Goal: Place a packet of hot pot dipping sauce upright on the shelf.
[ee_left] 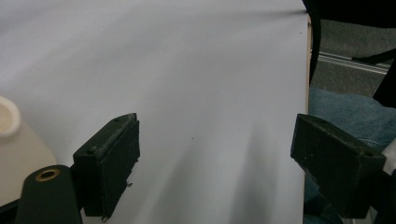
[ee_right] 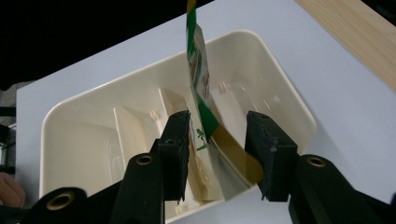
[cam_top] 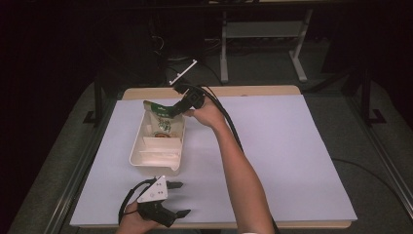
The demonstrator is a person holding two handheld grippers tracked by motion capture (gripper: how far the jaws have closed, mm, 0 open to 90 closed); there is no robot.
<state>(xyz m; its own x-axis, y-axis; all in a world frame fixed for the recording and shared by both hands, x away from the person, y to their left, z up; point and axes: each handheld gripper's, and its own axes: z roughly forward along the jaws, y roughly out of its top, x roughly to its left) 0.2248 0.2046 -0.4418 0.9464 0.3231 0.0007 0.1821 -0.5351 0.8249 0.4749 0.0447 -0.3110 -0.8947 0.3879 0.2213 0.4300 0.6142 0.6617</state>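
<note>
The right gripper [ee_right: 217, 154] stands parted around the green snack pouch [ee_right: 198, 77], released upright into the cream bin's [ee_right: 280, 79] end compartment, while the left gripper [ee_left: 215, 163] (gaping, empty) waits nearby.

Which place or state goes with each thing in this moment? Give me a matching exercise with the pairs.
Things:
1. snack bag
2. cream divided tray
3. left gripper
4. right gripper

Places or states:
A. near the table's front edge, jaws wide apart with nothing between them
B. standing on edge in the tray's far compartment
C. on the white table cover, left of centre
D. jaws apart on either side of the bag's top edge

Pairs: 1-B, 2-C, 3-A, 4-D
</note>
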